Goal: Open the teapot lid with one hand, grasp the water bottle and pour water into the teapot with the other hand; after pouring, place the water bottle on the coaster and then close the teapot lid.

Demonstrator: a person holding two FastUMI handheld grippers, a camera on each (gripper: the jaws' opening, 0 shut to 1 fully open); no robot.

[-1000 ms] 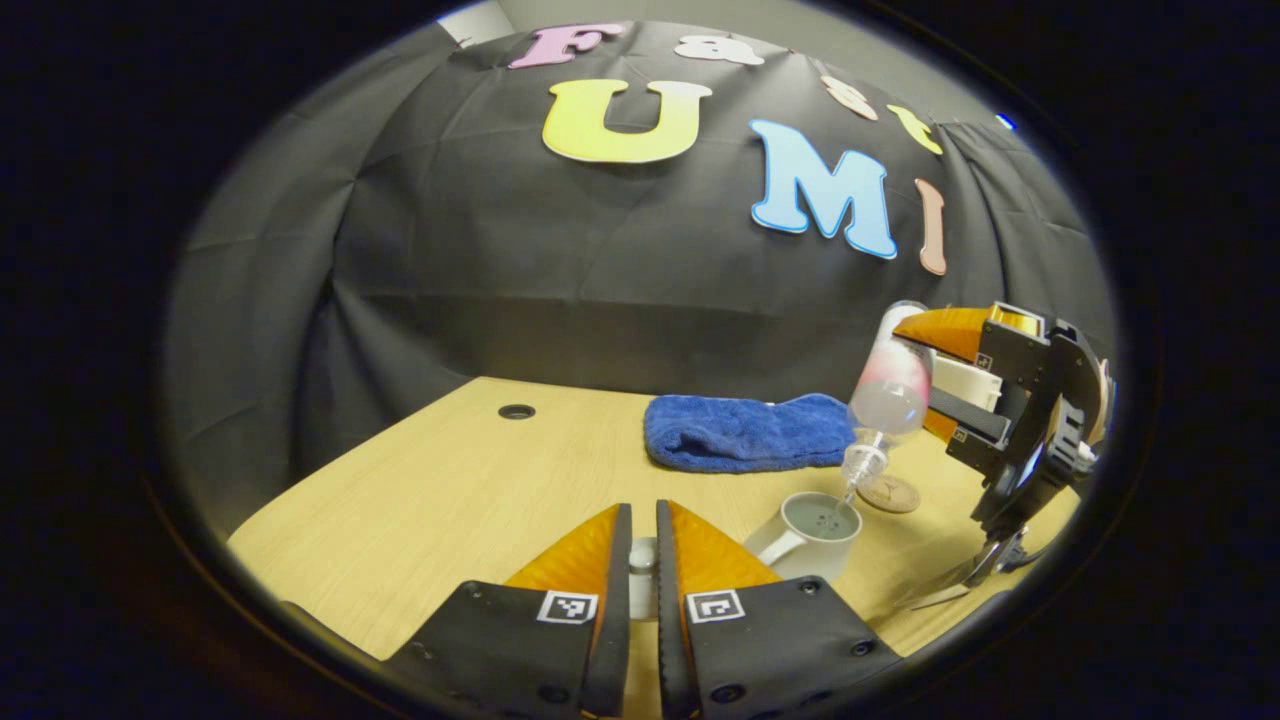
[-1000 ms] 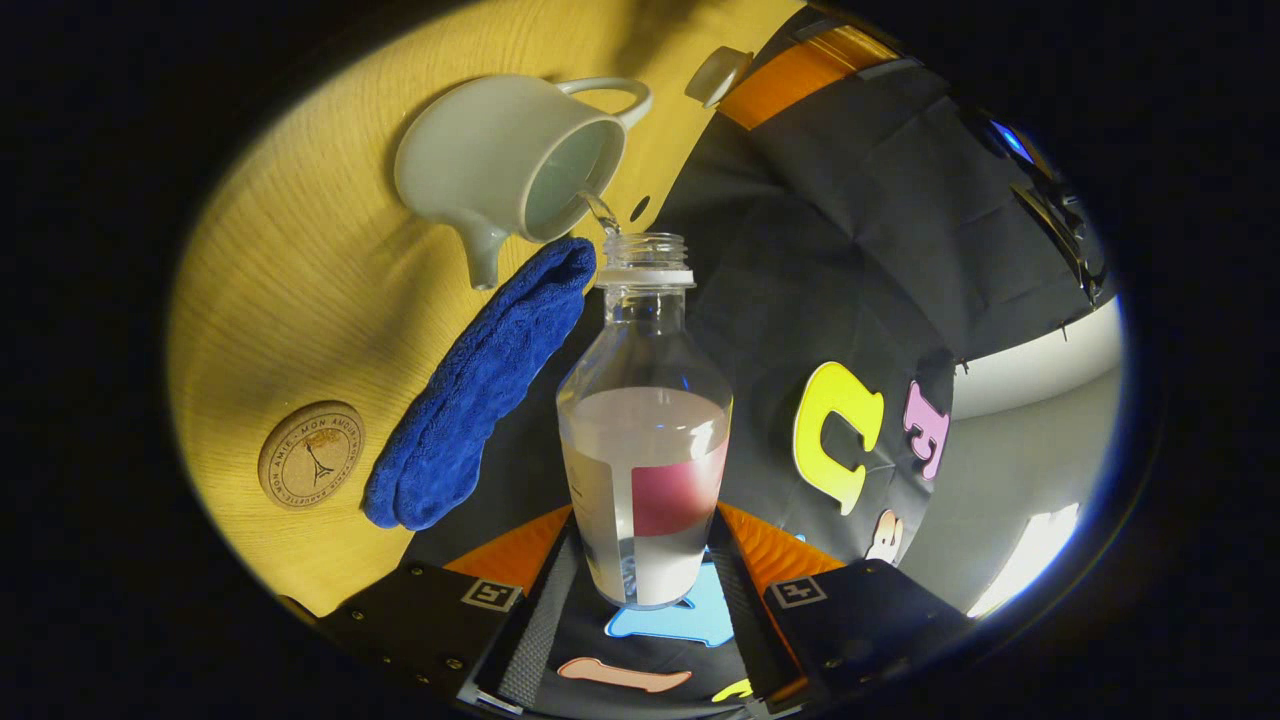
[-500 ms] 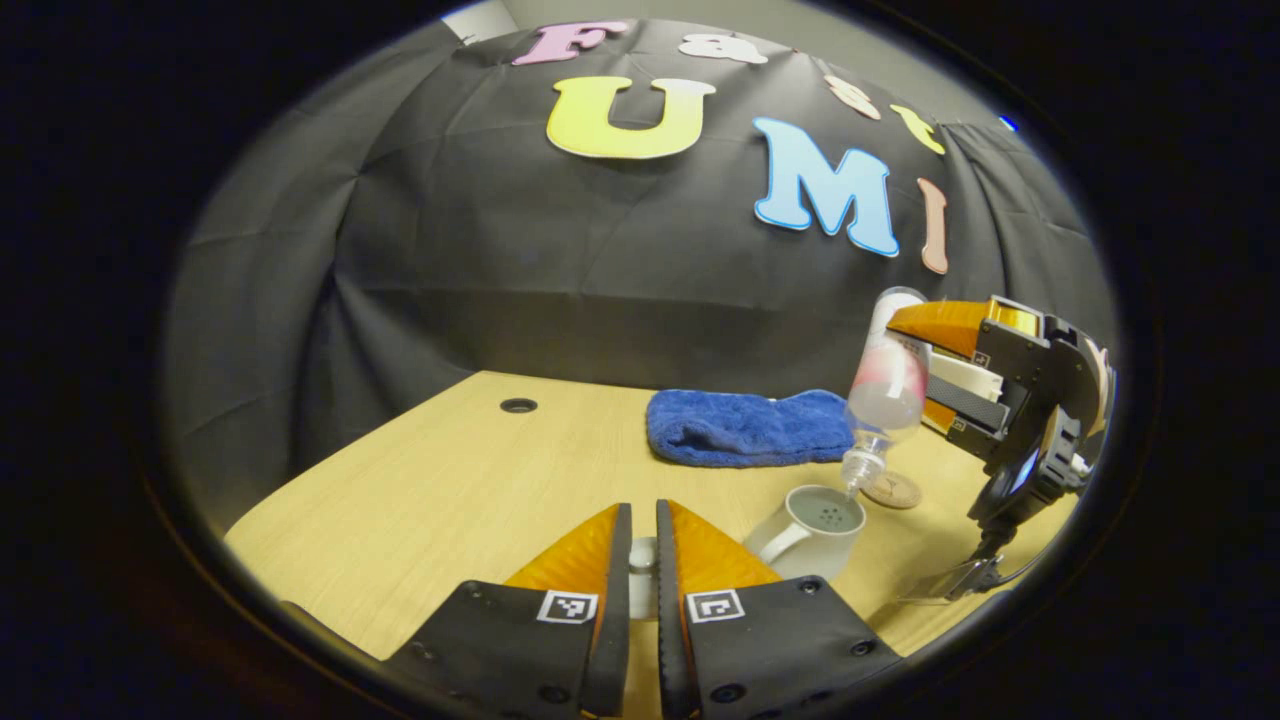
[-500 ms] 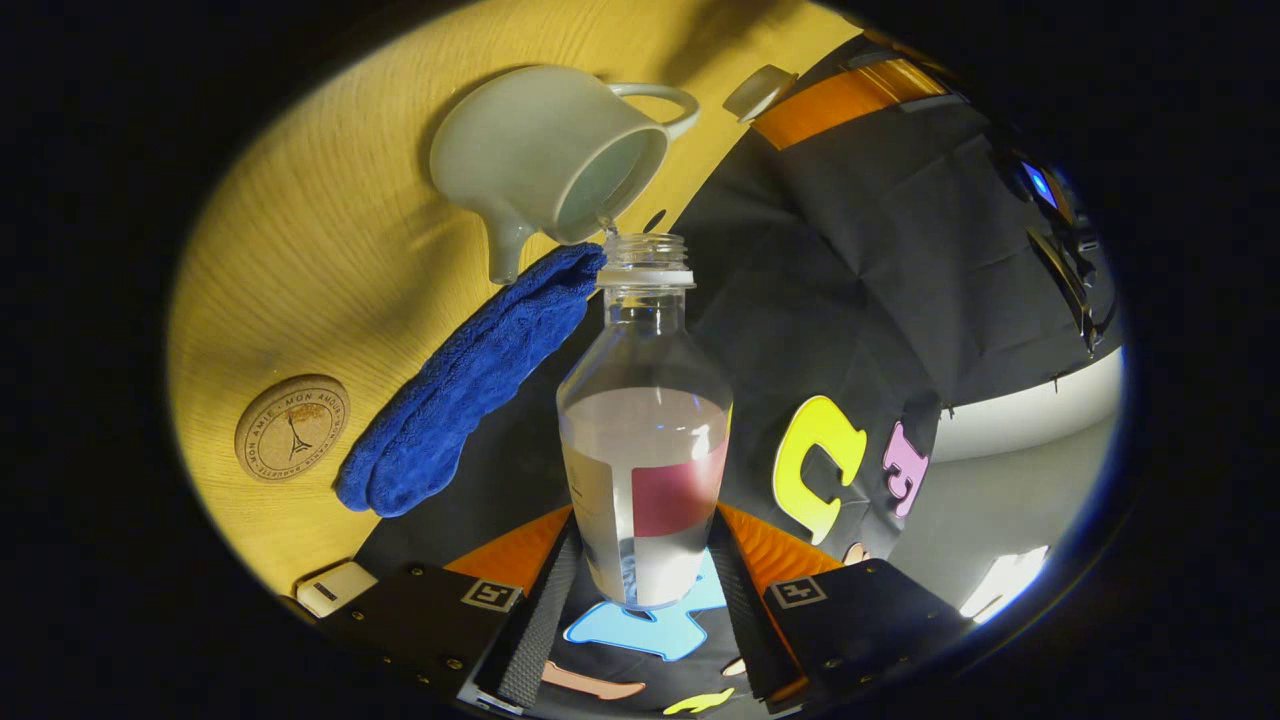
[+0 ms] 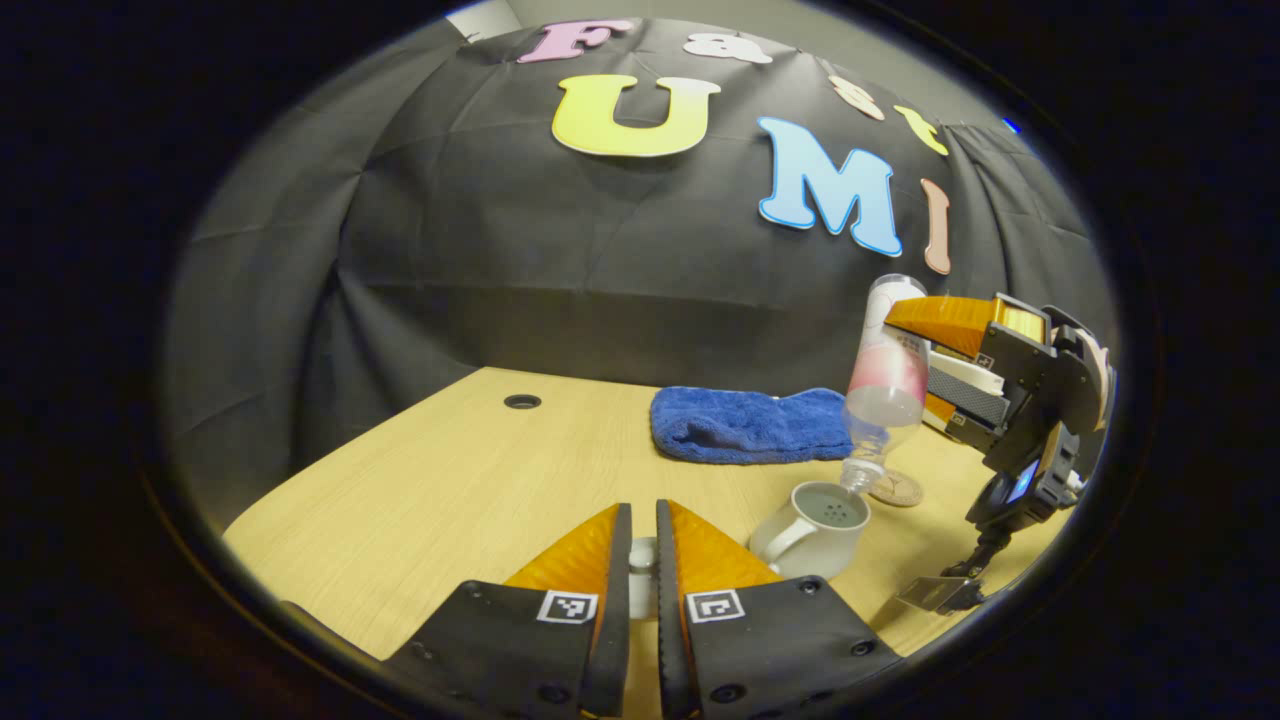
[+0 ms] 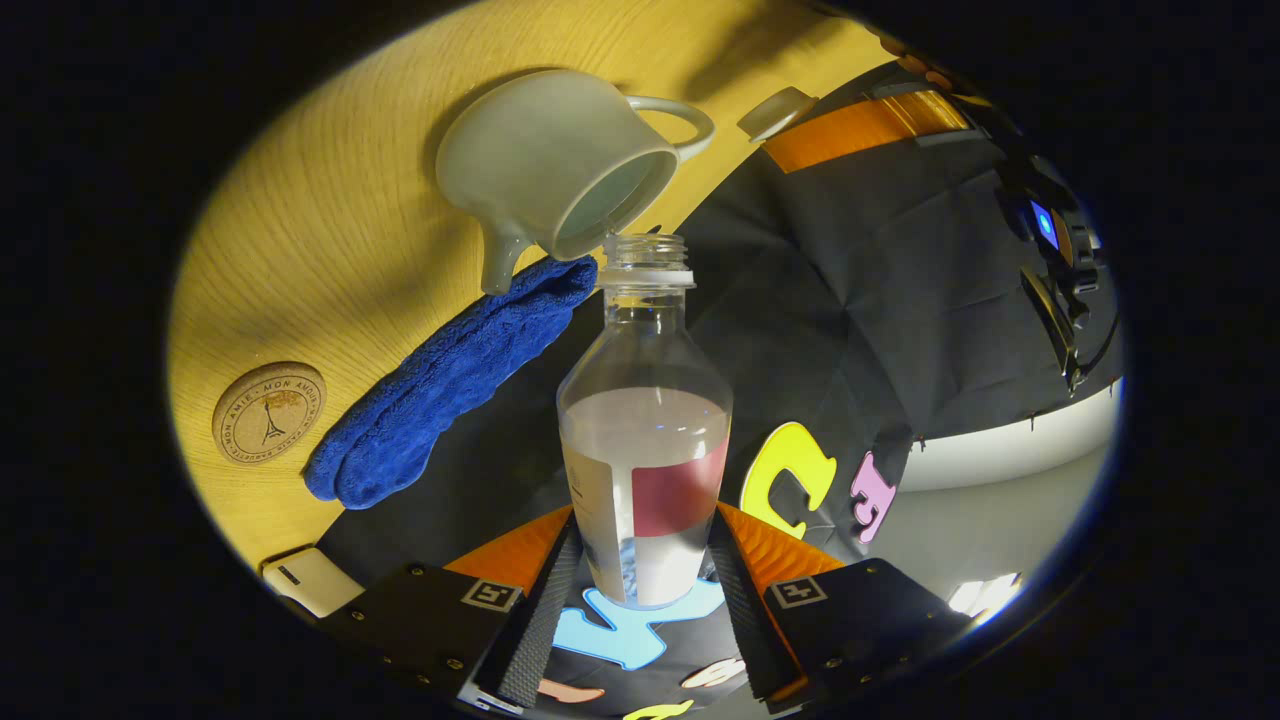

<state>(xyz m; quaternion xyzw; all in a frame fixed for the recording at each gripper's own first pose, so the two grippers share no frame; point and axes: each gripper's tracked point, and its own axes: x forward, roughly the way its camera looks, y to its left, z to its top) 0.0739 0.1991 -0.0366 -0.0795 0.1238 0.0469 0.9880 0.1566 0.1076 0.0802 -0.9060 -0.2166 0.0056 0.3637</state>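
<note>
Water had been running in a thin stream from my bottle (image 6: 645, 440) into the teapot (image 6: 545, 165) a second before; by this moment the stream had stopped, and the bottle mouth sat just above the pot's open rim with no flow I could see. My right gripper (image 6: 640, 575) was clamped on the bottle's lower body, both fingers (image 6: 535, 590) pressing its sides, and the bottle had swung back from its steep tilt toward upright, neck down above the pot's far right edge in the left gripper view. My left gripper (image 5: 641, 560) was closed on the lid (image 5: 641, 555), held near, left of the teapot (image 5: 815, 515). I judged the pouring done. The coaster (image 5: 893, 489) lay bare on the table (image 5: 450, 490), just right of and beyond the pot, with the blue towel (image 5: 745, 425) farther back. Setting the bottle on it came next, then bringing the lid back over the pot
</note>
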